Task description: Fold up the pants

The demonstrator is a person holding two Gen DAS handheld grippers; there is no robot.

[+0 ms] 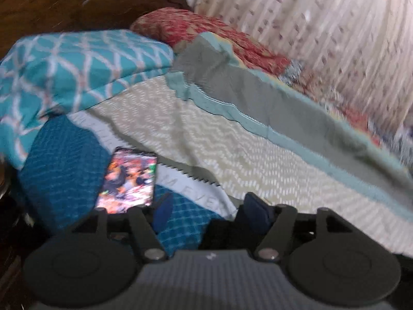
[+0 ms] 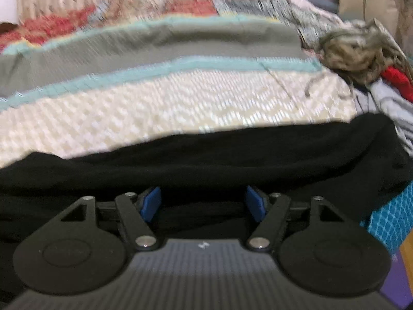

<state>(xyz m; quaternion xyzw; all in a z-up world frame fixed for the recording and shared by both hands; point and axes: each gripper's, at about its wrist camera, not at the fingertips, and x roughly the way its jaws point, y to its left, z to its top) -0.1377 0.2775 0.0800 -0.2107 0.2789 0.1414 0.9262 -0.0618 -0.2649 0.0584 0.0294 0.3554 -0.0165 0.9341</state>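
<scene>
Black pants (image 2: 206, 160) lie across the bed edge, long axis running left-right, right in front of and under the R gripper (image 2: 204, 201). R jaws stand wide, blue pads apart, nothing pinched; cloth sits between and below them, contact unclear. L gripper (image 1: 209, 214) also wide, empty, over a teal cloth (image 1: 62, 165) near a phone (image 1: 129, 178) w/ lit screen. No pants clearly seen in L view, so R hand is nearer. Pants' ends are cut off at both frame sides; waist vs. hem can't be told. Both views motion-blurred. Bedspread (image 2: 155, 108) behind.
</scene>
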